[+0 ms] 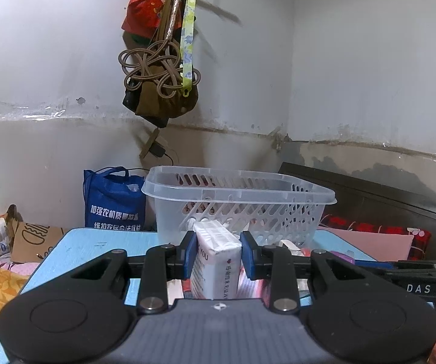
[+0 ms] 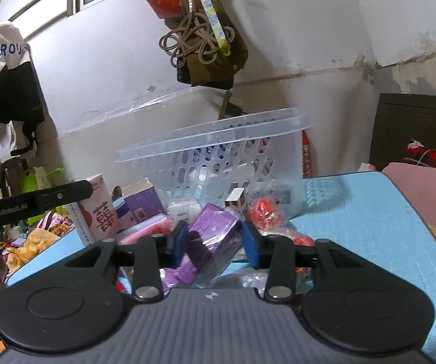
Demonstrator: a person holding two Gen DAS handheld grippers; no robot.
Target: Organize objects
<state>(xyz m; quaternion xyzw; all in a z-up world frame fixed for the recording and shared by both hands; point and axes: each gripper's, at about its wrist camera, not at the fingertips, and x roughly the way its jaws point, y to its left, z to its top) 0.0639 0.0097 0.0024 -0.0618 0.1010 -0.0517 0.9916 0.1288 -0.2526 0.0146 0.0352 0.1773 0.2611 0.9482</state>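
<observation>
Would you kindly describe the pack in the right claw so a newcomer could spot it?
Find the clear slotted basket on the blue table. In the clutter before it, the right claw grips a purple pack in glossy plastic, the only purple thing between blue pads, beside red sweets.

Light blue counter (image 2: 369, 218), cluttered toward the far edge.
Near the far edge, a clear slotted basket (image 2: 218, 157). Heaped just before it: a purple packet (image 2: 214, 230), red wrapped items (image 2: 266, 212), a purple box (image 2: 145, 203), a white box with a red character (image 2: 99, 212) at the left edge. Bare toward the right edge and near right corner.
</observation>
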